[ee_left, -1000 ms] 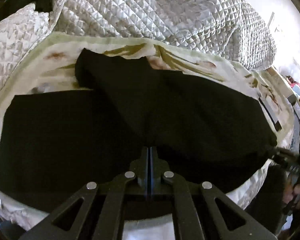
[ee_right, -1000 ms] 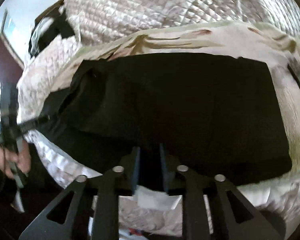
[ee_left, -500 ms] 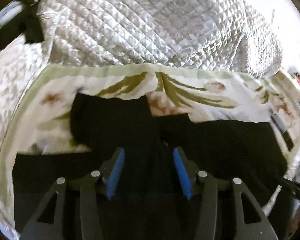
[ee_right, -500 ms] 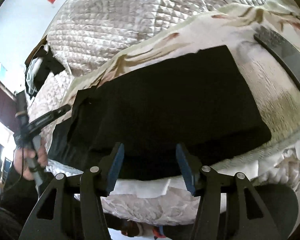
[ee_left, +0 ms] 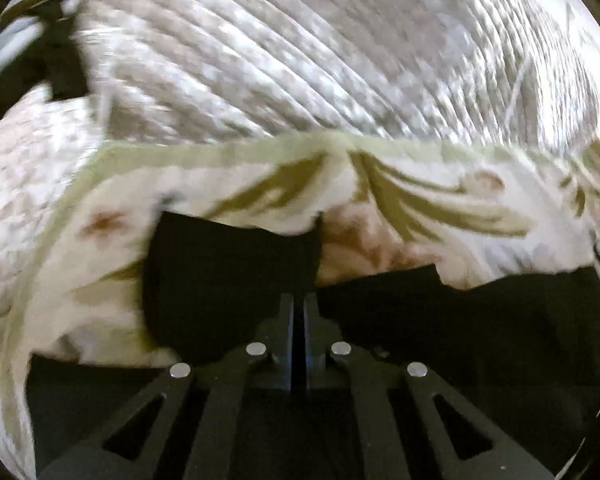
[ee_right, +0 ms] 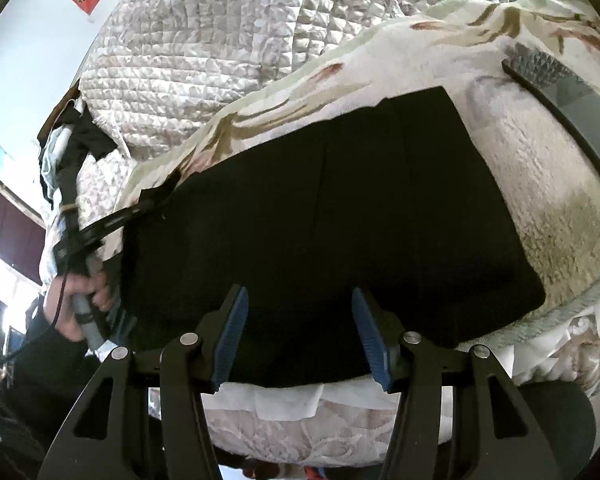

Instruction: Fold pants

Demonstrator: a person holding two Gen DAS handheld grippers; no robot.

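Pants (ee_right: 332,216) lie beyond the right gripper's (ee_right: 300,336) spread fingers.

Bed edge open, far side walled off
Bare floral blanket (ee_right: 540,184) flanks the black pants (ee_right: 340,208); a quilted duvet (ee_right: 228,40) heaps behind, and a dark flat device (ee_right: 568,100) lies at right.

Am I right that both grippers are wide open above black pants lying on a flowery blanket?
Not quite. Only the right gripper is open, as its own wrist view shows. The left gripper has its fingers closed together in the left wrist view. The black pants do lie on the flowery blanket.
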